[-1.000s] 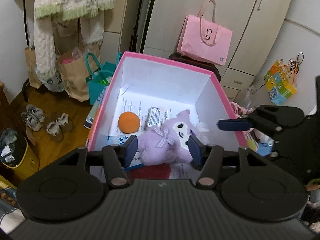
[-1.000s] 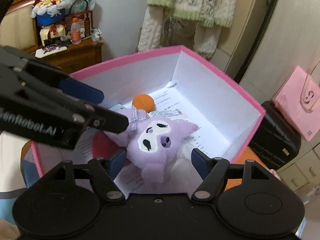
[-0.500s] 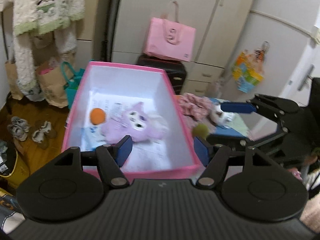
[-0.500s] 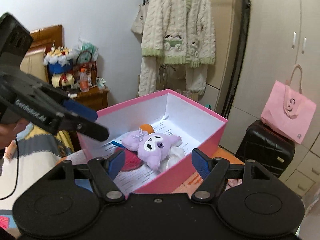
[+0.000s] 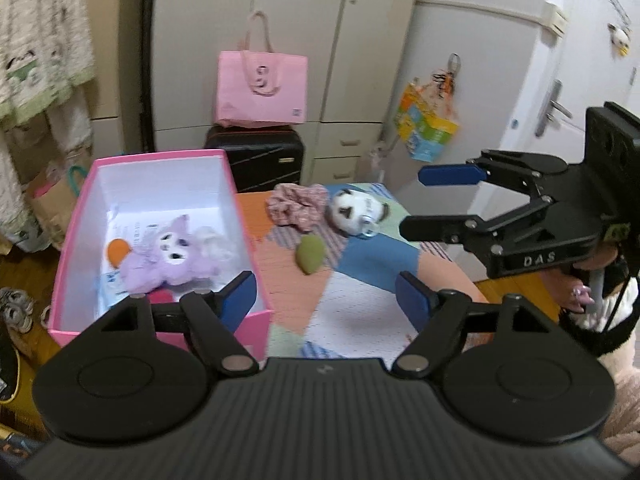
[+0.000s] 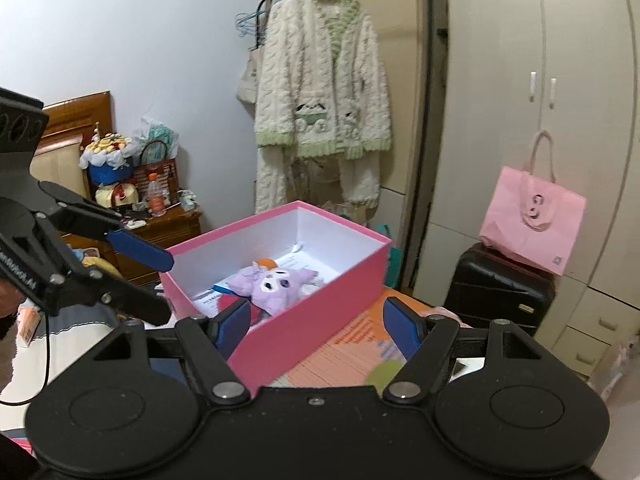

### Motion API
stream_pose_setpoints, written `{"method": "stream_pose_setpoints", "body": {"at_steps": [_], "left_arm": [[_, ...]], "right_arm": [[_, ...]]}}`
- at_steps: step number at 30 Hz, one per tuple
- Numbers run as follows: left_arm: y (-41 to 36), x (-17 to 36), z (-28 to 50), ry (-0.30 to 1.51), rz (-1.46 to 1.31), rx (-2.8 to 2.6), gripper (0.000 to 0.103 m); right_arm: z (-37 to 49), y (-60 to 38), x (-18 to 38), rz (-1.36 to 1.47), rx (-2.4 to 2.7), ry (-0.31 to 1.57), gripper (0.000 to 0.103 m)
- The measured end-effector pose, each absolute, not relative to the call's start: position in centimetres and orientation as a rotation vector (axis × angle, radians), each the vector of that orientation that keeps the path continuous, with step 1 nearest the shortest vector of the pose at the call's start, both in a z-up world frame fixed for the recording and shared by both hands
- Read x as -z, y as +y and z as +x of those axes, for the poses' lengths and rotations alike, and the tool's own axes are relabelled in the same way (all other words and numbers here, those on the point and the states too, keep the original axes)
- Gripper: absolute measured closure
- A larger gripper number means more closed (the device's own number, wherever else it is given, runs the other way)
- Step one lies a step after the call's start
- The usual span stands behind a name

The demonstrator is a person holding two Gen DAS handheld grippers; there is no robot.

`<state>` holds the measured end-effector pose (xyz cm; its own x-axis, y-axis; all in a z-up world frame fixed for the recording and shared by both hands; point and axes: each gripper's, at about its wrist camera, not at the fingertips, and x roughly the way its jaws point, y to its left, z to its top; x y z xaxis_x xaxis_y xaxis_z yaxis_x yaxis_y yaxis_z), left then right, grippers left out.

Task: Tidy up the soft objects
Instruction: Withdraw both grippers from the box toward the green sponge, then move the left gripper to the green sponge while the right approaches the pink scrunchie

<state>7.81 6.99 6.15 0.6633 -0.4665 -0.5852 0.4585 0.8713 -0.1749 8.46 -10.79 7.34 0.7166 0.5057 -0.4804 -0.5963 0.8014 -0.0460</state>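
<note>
Cardboard box [image 5: 76,240]: pink outside, white inside. Plush toy [image 5: 168,260] in it: lilac, white face. Ball [image 5: 117,251]: orange. Scrunchie [image 5: 296,208]: pink floral print. Leaf-shaped cushion [image 5: 310,255]: olive green. Patchwork cloth [image 5: 360,280]: orange, blue, striped panels.

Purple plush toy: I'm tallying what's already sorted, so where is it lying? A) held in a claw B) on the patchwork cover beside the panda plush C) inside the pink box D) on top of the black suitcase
C: the purple plush toy lies on the papers inside the pink box, beside an orange ball; neither claw touches it.

Fuzzy purple plush toy [image 5: 170,258] in smooth pink cardboard box [image 5: 236,200].
</note>
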Motion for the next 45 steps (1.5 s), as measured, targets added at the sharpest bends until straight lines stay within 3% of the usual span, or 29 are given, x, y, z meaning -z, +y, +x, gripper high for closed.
{"method": "stream_pose_setpoints", "body": {"at_steps": [17, 28, 45], "left_arm": [[-0.4, -2.3, 10.8, 0.630, 0.041, 0.550, 0.027], [-2.7, 1.5, 15.8, 0.628, 0.031, 0.443, 0.027], [-7.0, 8.0, 21.7, 0.691, 0.099, 0.339, 0.029]], "right_arm": [[8.8, -16.5, -4.5, -0.181, -0.549, 0.448, 0.025], [16.1, -19.2, -2.1, -0.082, -0.591, 0.535, 0.025], [27.7, -16.1, 2.0, -0.215, -0.657, 0.714, 0.025]]}}
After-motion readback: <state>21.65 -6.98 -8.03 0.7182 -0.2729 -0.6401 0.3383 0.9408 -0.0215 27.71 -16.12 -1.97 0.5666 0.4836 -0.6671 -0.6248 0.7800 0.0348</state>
